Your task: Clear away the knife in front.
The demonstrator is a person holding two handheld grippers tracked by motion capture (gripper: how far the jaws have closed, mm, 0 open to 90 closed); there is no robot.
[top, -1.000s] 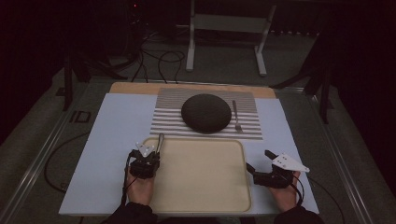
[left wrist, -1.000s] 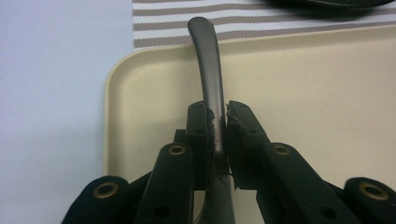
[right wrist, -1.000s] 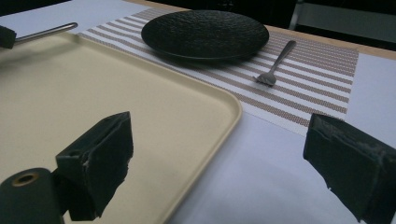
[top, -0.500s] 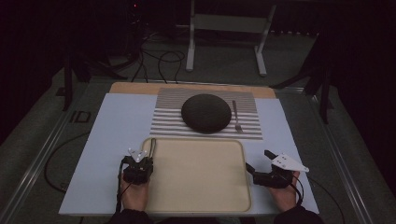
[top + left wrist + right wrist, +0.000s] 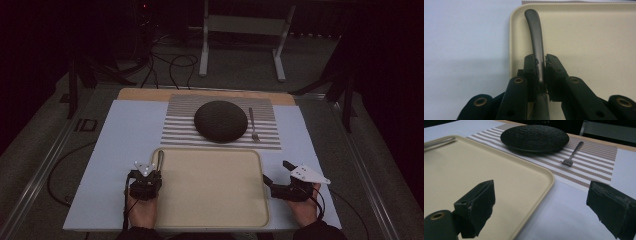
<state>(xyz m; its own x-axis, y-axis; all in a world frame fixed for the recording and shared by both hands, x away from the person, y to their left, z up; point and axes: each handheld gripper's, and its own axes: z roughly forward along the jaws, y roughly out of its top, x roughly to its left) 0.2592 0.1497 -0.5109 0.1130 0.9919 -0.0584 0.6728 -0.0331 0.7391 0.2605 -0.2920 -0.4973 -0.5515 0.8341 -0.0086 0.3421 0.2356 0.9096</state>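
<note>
On the left we see the left claw (image 5: pixel 152 172) at the near-left corner of the beige tray (image 5: pixel 215 220), on the pale surface (image 5: pixel 120 150). In the left gripper view a dark metal utensil handle (image 5: pixel 535 32) runs between its two black jaws and lies along the tray's left rim, its rounded end pointing away from us; which utensil it is we cannot tell. The jaws have just been easing apart: a thin gap shows on the right side of the handle, so the grip is loosened, not clamped. Moving right and farther back, a dark plate (image 5: pixel 220 120) sits on the striped placemat (image 5: pixel 180 130), with a fork (image 5: pixel 253 125) just beside it, tines toward us. At the far right, the right claw (image 5: pixel 279 172) rests off the tray's right edge, jaws wide apart with nothing between them.
</note>
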